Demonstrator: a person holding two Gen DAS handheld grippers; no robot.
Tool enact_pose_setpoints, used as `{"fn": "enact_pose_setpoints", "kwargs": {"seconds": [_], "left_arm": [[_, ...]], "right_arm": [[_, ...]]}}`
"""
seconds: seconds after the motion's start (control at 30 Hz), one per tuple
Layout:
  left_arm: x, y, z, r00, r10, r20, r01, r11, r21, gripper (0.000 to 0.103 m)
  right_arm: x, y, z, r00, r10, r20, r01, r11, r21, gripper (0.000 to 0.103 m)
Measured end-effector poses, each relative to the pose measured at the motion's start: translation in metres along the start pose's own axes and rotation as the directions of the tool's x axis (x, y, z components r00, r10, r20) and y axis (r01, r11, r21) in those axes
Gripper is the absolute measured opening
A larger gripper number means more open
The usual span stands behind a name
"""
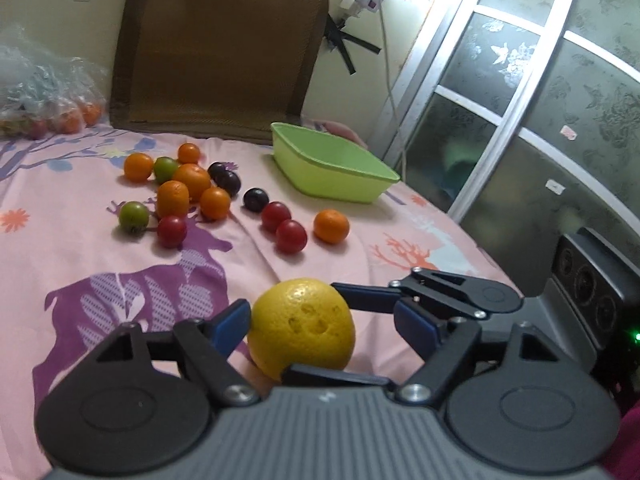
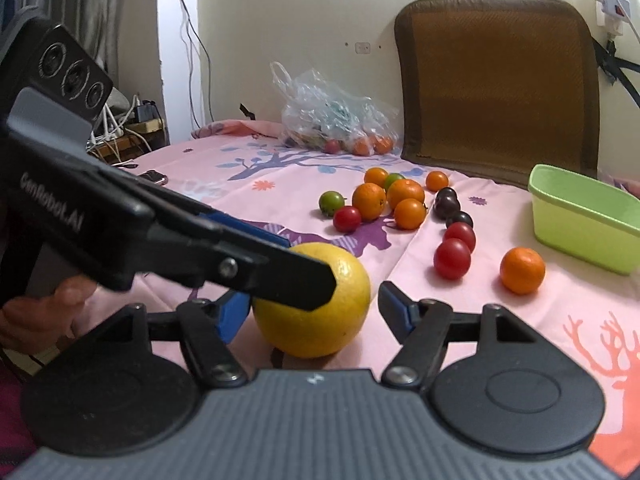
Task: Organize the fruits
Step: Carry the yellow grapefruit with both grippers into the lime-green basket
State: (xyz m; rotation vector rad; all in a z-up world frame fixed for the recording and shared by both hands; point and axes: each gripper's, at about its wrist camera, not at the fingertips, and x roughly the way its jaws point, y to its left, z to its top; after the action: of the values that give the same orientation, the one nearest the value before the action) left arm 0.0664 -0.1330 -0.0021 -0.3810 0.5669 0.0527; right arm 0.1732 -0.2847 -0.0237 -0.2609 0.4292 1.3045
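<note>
Yellow citrus (image 1: 301, 329) sits on the pink deer-print cloth (image 1: 80, 248) at the near edge, right between both grippers. Left gripper (image 1: 320, 330) has its fingers spread wide around it: left blue pad (image 1: 229, 326) touching the fruit's side, right pad clear of it. Right gripper (image 2: 316, 314) likewise spread wide, left pad against the fruit, right pad (image 2: 394, 314) apart from it. Seen from the right wrist, a finger of the left gripper lies across the top of the citrus. Neither one is clamped on it. Further back: a lone orange (image 2: 522, 270), two red fruits (image 2: 452, 258) just beside it, dark plums (image 2: 446, 202), then a cluster of oranges (image 2: 404, 194) and green fruits (image 2: 331, 202). Green bin (image 2: 580, 220) stands to the right of the cluster, nothing visible inside. Farthest back, a plastic bag of fruit (image 2: 332, 120) and a brown cushion (image 2: 496, 84) against the wall.
</note>
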Motion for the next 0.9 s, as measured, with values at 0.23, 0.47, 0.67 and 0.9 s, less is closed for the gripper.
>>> {"fn": "enact_pose_setpoints", "kwargs": {"seconds": [0.23,0.47,0.67,0.9], "left_arm": [[0.011,-0.001,-0.002,0.998,0.039,-0.038,-0.041,0.998,-0.042,0.078],[0.006,-0.004,0.004,0.996,0.043,-0.077,-0.048,0.996,-0.070,0.066],[0.006,-0.006,0.002,0.996,0.047,-0.075,-0.051,0.997,-0.055,0.066],[0.010,-0.008,0.002,0.998,0.044,-0.053,-0.047,0.998,-0.053,0.065]], "right_arm": [[-0.022,-0.008,-0.028,0.998,0.052,0.037,-0.052,0.999,-0.008,0.075],[-0.031,-0.019,-0.035,0.995,0.085,0.057,-0.086,0.996,0.011,0.075],[-0.032,-0.026,-0.035,0.992,0.110,0.061,-0.112,0.994,0.020,0.074],[-0.022,-0.028,-0.034,0.991,0.131,0.032,-0.132,0.991,0.018,0.064]]}}
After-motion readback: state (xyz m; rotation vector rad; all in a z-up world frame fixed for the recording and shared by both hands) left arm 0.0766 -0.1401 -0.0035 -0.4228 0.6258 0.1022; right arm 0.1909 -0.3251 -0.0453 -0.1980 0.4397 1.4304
